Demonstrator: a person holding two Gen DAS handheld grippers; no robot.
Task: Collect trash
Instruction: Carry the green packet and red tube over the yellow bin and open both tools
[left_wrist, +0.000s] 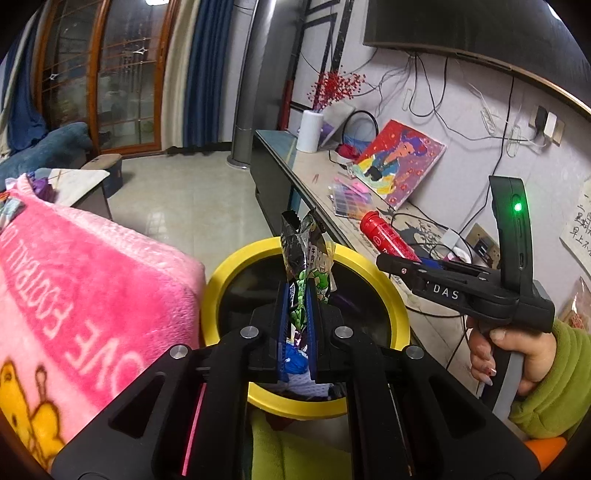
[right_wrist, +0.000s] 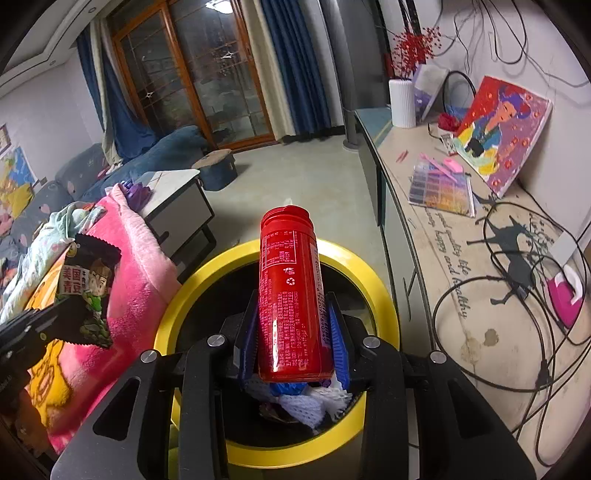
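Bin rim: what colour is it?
Bright yellow, around a dark interior. The bin rim shows best in the right wrist view.

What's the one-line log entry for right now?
left gripper: shut on snack wrapper | right gripper: shut on red bottle | both over yellow-rimmed bin | trash already inside | nothing released

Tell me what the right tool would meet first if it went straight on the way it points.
Probably the bin: the right tool, holding the red bottle, points down into its opening, toward the trash inside. Depth is unclear.
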